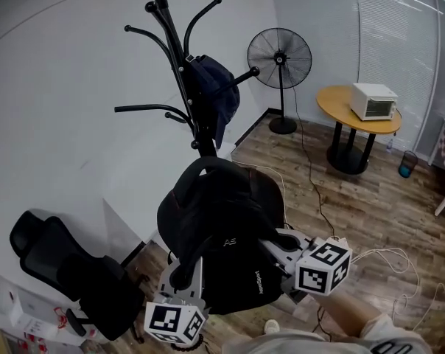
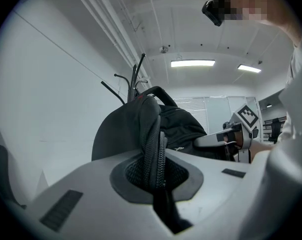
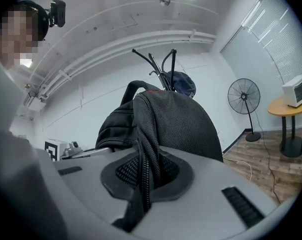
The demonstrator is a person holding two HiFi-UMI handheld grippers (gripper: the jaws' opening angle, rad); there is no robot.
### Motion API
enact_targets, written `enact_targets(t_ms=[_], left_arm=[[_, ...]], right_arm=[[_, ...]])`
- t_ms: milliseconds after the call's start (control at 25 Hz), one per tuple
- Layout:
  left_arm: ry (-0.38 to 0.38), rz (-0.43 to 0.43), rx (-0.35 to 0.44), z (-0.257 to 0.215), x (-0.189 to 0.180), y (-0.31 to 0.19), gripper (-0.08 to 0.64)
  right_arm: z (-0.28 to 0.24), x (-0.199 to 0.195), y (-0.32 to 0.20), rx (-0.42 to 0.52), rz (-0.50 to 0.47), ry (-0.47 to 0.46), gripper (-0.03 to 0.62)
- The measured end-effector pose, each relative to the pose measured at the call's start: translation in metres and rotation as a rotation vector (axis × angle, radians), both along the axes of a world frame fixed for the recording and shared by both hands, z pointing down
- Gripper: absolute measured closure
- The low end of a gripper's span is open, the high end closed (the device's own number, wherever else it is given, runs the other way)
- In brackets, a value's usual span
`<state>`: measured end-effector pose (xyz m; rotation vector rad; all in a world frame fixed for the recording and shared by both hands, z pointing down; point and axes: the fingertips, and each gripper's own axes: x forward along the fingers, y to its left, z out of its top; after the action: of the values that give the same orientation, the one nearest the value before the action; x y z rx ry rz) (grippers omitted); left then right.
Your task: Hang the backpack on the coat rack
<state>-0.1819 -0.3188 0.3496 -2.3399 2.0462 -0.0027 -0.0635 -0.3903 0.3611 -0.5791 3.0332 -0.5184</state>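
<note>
The backpack (image 3: 183, 129) is upright, top handle (image 3: 133, 85) uppermost.

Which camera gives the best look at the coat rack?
The head view: the coat rack shows from top hooks down its pole, a dark garment hanging on it. The left gripper view and right gripper view show only its upper hooks above the backpack.

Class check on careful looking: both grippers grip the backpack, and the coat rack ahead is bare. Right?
Not quite. The rack is not bare: a dark blue item hangs on it, as the head view shows. The left gripper and right gripper do grip the backpack.
</note>
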Motion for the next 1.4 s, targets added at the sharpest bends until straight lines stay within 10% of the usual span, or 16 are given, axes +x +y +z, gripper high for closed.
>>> enact_targets(t_ms=[1400], left_arm=[[0.040, 0.119, -0.094, 0.046, -0.109, -0.161, 0.537]], right_arm=[[0.045, -0.100, -0.145, -0.102, 0.156, 0.064, 0.563]])
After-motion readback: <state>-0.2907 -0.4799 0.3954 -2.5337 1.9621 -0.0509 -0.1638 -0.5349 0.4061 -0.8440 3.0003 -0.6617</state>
